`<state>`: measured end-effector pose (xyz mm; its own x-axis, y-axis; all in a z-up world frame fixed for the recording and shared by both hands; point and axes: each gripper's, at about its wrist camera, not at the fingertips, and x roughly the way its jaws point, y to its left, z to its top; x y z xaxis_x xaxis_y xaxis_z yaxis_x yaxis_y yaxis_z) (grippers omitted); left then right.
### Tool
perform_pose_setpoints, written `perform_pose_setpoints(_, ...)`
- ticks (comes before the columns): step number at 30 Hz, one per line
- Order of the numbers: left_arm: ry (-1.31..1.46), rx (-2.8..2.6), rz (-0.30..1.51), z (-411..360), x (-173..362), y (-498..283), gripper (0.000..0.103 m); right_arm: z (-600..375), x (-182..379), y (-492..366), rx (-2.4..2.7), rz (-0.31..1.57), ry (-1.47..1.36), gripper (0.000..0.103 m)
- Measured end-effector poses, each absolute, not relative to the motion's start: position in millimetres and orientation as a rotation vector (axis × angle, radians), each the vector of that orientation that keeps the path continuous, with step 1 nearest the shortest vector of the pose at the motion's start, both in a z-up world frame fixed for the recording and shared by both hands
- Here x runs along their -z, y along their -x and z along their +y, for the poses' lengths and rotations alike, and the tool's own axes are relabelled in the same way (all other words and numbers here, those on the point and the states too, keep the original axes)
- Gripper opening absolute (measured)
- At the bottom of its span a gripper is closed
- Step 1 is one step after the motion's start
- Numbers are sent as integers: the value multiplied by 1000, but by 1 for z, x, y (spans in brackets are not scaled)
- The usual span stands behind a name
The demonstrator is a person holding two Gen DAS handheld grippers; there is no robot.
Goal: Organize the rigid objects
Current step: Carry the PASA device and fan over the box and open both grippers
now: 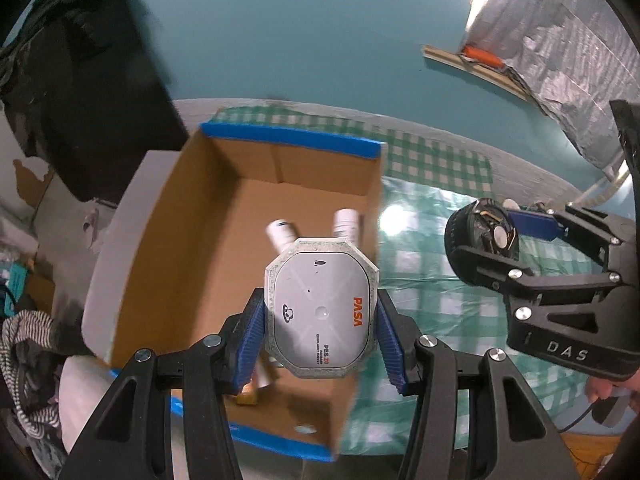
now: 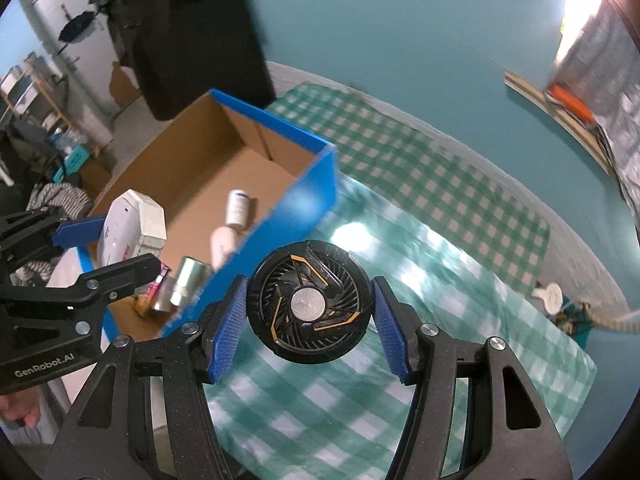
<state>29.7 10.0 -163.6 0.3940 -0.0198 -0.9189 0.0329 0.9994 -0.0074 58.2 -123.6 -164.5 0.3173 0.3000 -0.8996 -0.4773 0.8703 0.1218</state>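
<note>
My left gripper (image 1: 320, 320) is shut on a white octagonal box (image 1: 322, 312) marked PASA and holds it above the open cardboard box (image 1: 192, 248) with blue edges. The white box also shows in the right wrist view (image 2: 132, 228). My right gripper (image 2: 306, 312) is shut on a round black fan (image 2: 310, 306) with orange trim, held above the checked cloth just right of the cardboard box (image 2: 316, 184). The fan also shows in the left wrist view (image 1: 480, 240). Inside the box lie two white bottles (image 2: 238, 210) and a metal can (image 2: 188, 280).
A green-and-white checked cloth (image 2: 440, 240) covers the table. A small white object (image 2: 554, 296) and a cord lie at the cloth's right edge. Dark clothing (image 2: 188, 32) hangs behind the box. Teal floor (image 1: 320, 40) lies beyond the table.
</note>
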Motion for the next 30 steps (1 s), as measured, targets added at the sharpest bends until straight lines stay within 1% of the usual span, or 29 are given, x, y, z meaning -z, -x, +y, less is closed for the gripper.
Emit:
perform_pose_setpoints(16, 7, -35, 1232, 88, 196, -37, 53, -33, 183, -73, -592, 1190, 220, 61)
perform_pose_setpoints(26, -2, -38, 1282, 111, 211, -39, 53, -6, 197, -74, -580, 1236, 240, 61)
perform_pose_setpoints(30, -26, -29, 1257, 113, 205, -38, 53, -4, 202, -73, -565, 1255, 237, 61)
